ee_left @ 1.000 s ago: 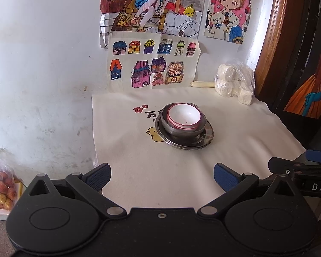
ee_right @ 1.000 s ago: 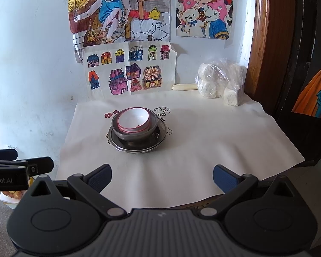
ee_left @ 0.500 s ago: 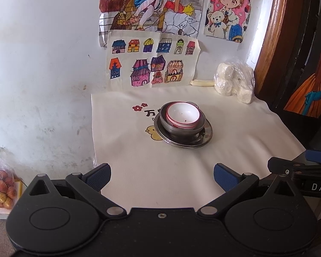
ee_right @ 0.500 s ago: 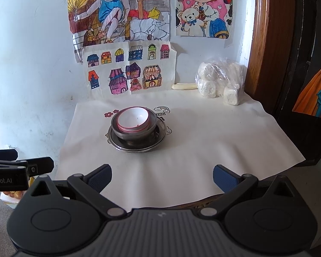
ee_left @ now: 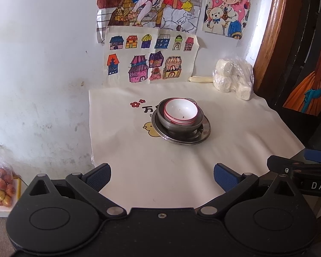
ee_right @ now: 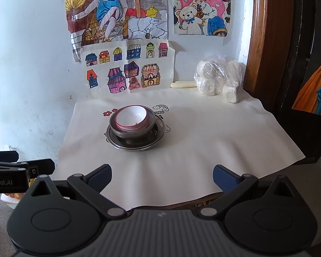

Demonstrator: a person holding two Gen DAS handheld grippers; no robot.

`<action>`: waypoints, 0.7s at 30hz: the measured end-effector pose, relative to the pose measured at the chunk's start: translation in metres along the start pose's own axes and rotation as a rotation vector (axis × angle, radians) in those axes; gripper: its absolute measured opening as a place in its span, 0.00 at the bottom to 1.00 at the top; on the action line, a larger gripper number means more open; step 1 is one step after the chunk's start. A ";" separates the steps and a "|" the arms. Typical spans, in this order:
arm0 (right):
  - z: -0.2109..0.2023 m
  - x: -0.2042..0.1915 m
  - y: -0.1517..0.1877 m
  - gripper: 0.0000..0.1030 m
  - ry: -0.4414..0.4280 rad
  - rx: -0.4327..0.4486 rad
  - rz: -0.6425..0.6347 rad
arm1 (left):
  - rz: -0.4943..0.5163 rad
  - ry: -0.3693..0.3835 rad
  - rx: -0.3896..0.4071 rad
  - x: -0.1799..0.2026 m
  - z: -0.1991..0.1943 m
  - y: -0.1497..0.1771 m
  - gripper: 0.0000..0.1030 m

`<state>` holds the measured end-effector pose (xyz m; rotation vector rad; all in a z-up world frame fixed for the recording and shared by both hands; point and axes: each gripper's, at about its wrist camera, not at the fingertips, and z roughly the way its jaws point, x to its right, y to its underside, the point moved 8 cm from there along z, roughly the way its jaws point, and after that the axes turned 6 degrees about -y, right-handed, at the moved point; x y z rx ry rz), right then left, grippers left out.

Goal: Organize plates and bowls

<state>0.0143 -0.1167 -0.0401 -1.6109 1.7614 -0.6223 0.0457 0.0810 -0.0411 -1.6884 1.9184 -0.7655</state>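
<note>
A white bowl with a red rim [ee_left: 180, 111] sits inside a dark metal bowl [ee_left: 177, 125], which stands on a metal plate [ee_left: 182, 138] in the middle of the cream tablecloth [ee_left: 160, 160]. The same stack shows in the right wrist view: white bowl [ee_right: 131, 116], metal bowl [ee_right: 132, 132], plate [ee_right: 137, 144]. My left gripper [ee_left: 162, 176] is open and empty, held back near the cloth's front edge. My right gripper [ee_right: 162, 176] is open and empty, also near the front edge. Each gripper shows at the edge of the other's view.
A clear bag of white rolls [ee_left: 233, 78] and a pale stick [ee_left: 200, 79] lie at the back right by the wall. Drawings [ee_left: 152, 57] hang on the wall. A dark wooden frame [ee_left: 274, 42] stands on the right. A bag of fruit [ee_left: 0, 186] lies low left.
Both grippers have drawn back very slightly from the stack. Nothing on the table has moved.
</note>
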 end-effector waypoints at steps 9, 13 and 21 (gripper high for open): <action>0.003 0.003 0.000 1.00 0.002 0.000 0.009 | 0.001 -0.001 -0.013 0.000 0.005 0.000 0.99; 0.004 0.003 0.000 1.00 0.002 -0.002 0.011 | -0.009 0.002 -0.016 0.000 0.008 -0.002 0.99; 0.015 0.007 -0.001 1.00 0.000 -0.016 0.020 | -0.016 -0.004 -0.030 0.001 0.018 -0.006 0.99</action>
